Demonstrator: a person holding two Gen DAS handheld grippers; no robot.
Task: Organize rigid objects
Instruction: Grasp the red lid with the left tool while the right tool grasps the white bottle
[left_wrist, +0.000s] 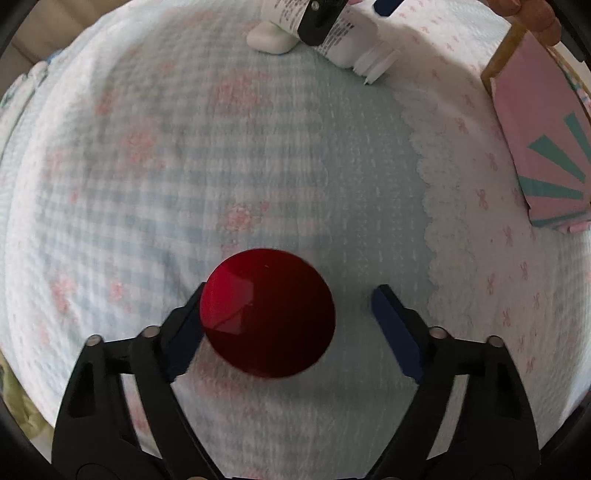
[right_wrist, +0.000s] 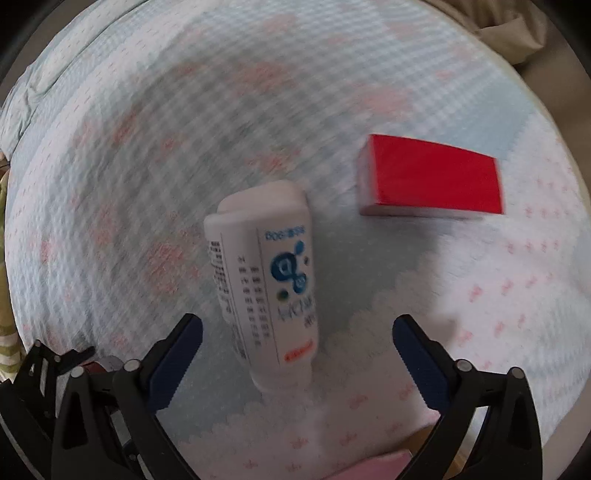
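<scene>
In the left wrist view a dark red round object (left_wrist: 267, 314) lies on the bedspread between the fingers of my left gripper (left_wrist: 290, 314). The jaws are open; the left finger touches it, the right finger stands apart. At the top the right gripper (left_wrist: 347, 5) hovers over a white bottle (left_wrist: 349, 40) beside a small white case (left_wrist: 269, 38). In the right wrist view the white bottle with a blue logo (right_wrist: 267, 288) lies between the open fingers of my right gripper (right_wrist: 297, 326), touching neither. A red box (right_wrist: 430, 175) lies further right.
A pink book with teal rays (left_wrist: 543, 144) lies at the right edge of the bed, with a wooden piece (left_wrist: 502, 55) beside it. The blue gingham and white bow-print bedspread (left_wrist: 184, 166) covers the whole surface. The left gripper's black frame (right_wrist: 55, 373) shows at lower left.
</scene>
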